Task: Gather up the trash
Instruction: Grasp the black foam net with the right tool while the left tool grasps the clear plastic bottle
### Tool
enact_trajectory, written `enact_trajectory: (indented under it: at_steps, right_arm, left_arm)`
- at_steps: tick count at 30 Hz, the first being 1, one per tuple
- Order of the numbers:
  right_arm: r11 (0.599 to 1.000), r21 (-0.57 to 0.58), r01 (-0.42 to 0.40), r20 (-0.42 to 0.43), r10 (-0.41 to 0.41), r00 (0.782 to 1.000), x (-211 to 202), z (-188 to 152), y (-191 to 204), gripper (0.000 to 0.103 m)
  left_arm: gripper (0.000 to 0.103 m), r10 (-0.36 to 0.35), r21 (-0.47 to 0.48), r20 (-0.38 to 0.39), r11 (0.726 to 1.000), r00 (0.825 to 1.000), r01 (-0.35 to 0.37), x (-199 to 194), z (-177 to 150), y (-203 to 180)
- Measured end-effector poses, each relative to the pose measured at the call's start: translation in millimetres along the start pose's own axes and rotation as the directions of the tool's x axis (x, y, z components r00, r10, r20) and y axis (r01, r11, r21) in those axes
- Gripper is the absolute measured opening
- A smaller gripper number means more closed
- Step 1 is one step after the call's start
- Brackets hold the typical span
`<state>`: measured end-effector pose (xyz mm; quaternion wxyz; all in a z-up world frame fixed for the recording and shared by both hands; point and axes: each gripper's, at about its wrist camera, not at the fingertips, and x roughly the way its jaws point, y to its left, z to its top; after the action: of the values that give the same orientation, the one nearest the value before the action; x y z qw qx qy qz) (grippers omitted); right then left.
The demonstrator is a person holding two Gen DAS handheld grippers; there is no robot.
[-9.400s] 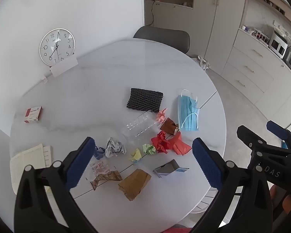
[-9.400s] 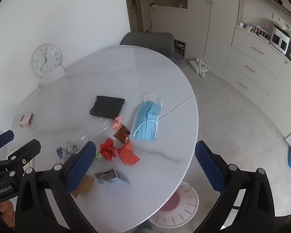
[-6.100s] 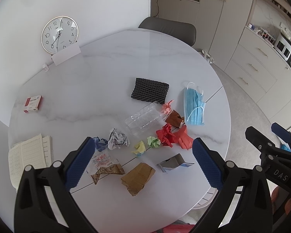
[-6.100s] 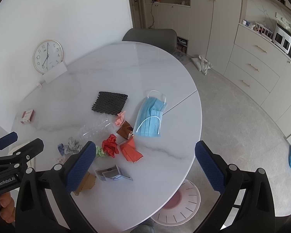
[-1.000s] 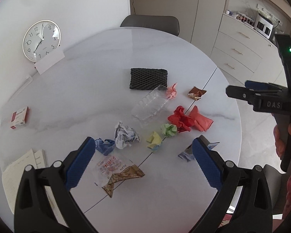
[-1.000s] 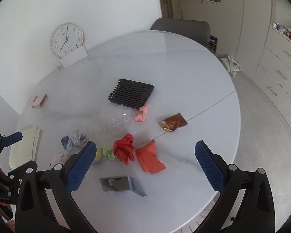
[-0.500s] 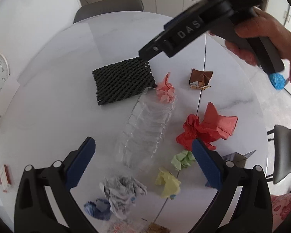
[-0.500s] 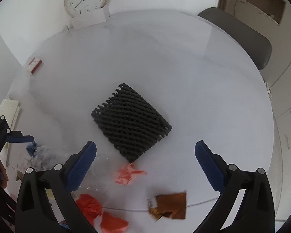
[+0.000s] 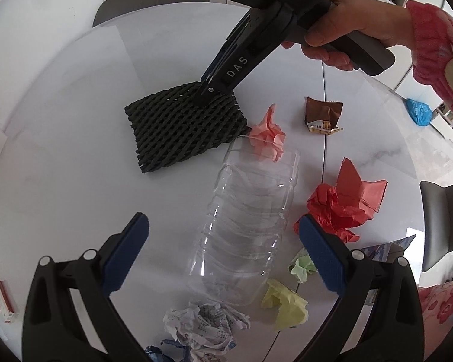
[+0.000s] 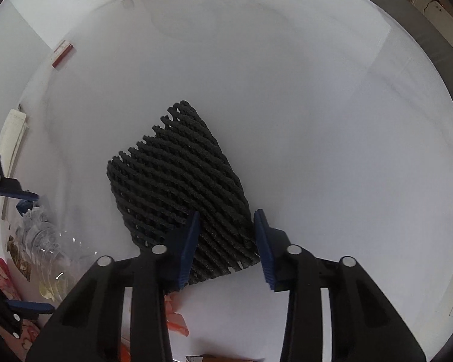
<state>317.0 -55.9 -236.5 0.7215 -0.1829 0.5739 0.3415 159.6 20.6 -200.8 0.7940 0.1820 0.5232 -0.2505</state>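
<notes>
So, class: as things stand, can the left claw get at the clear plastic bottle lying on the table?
Probably yes: the left claw hangs open just above the clear plastic bottle, nothing lies between them, and the right claw is off on the black foam net.

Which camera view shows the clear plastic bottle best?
The left wrist view: the bottle lies whole on the table between the left gripper's open fingers. The right wrist view shows only part of it, at the left edge.

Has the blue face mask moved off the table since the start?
Yes. It lay right of the black foam net; that stretch of table is now bare, and the mask appears in neither view.
</notes>
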Motion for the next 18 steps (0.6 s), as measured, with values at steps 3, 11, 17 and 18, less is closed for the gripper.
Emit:
enact_trajectory:
  at_steps: [3, 11, 17, 18]
  right_arm:
    - [0.999, 0.039, -0.027, 0.018, 0.027, 0.999, -7.1, -0.9, -8.5, 0.015]
    - [0.991, 0.133, -0.027, 0.122, 0.01, 0.993, -44.5, -17.4, -22.0, 0.014]
    - [0.967, 0.253, -0.004, 0.282, -0.07, 0.957, -112.6, -49.5, -37.1, 0.014]
    - [0.962, 0.275, -0.007, 0.307, -0.081, 0.948, -123.9, -58.1, -37.6, 0.014]
  left_arm:
    - [0.095, -0.007, 0.018, -0.004, 1.0, 1.0, 0.007, 3.7, 2.8, -0.9]
    - [0.061, -0.024, 0.028, -0.046, 0.999, 0.999, 0.025, 23.5, 7.0, 3.4]
    - [0.06, -0.037, -0.017, -0.024, 0.999, 0.999, 0.037, 15.1, 5.7, 10.3]
    - [0.06, -0.031, -0.028, -0.016, 0.999, 0.999, 0.031, 10.4, 5.2, 11.6]
